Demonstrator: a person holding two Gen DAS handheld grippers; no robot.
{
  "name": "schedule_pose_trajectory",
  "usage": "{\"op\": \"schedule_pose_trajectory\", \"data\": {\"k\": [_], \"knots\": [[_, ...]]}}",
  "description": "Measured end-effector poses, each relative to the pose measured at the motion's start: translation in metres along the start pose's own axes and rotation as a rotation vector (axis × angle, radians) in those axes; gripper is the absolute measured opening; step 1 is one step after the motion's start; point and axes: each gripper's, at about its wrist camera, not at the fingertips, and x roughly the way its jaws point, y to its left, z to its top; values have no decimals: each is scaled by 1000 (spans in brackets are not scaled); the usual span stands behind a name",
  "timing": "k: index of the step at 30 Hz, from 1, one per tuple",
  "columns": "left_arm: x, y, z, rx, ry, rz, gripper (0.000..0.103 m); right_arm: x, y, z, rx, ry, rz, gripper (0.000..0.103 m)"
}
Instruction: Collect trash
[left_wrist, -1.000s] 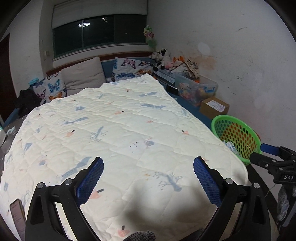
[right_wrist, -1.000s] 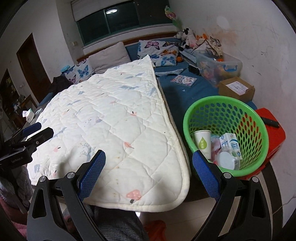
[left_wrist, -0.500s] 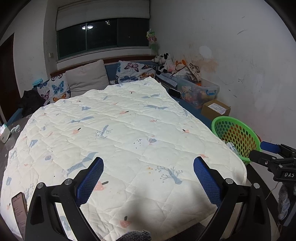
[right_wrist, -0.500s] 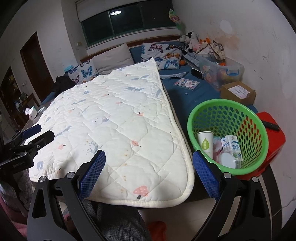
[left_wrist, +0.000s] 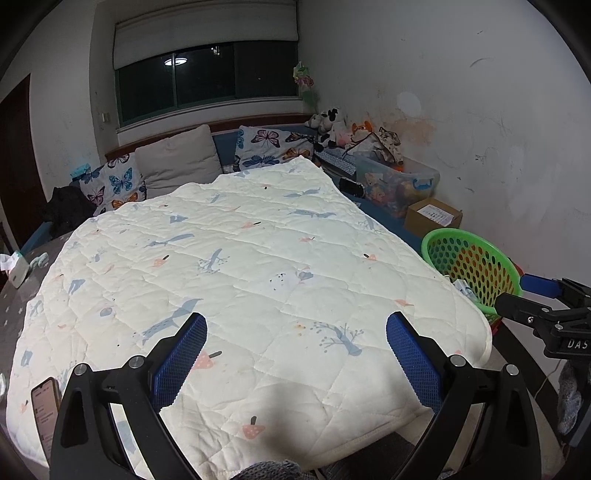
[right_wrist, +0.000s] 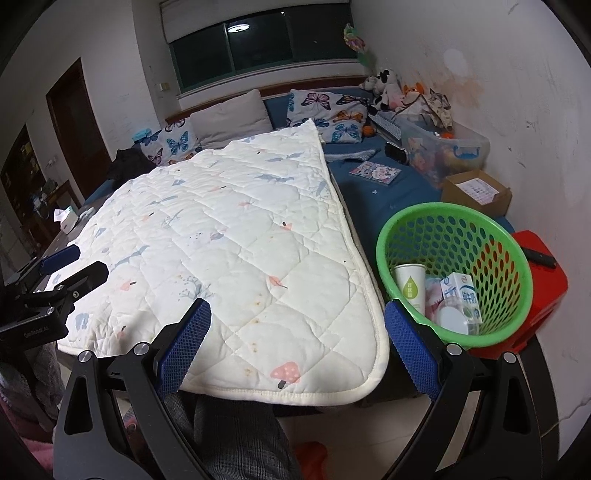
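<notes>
Beside quilt, green basket (right_wrist: 454, 236), cup (right_wrist: 410, 286), carton (right_wrist: 461, 295)

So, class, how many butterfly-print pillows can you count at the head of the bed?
2: one butterfly pillow left of the grey pillow, another right of it. More may be hidden behind the quilt.

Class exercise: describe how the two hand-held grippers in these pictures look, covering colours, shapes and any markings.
Each hand-held gripper, left and right, has a black frame with triangular cut-outs, silver pivot bolts, and two fingers faced with blue mesh-textured pads. The right one's body shows white lettering, partly readable as "DAS". Grey knitted fabric shows at the picture's bottom edge.
</notes>
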Motion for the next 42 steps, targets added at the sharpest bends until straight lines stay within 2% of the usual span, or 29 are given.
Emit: {"op": "schedule_pose_trajectory", "data": {"k": [42], "knots": [[-18, -12, -6, 12, -9, 8, 94, -16, 7, -5, -15, -18, 22, 94]]}}
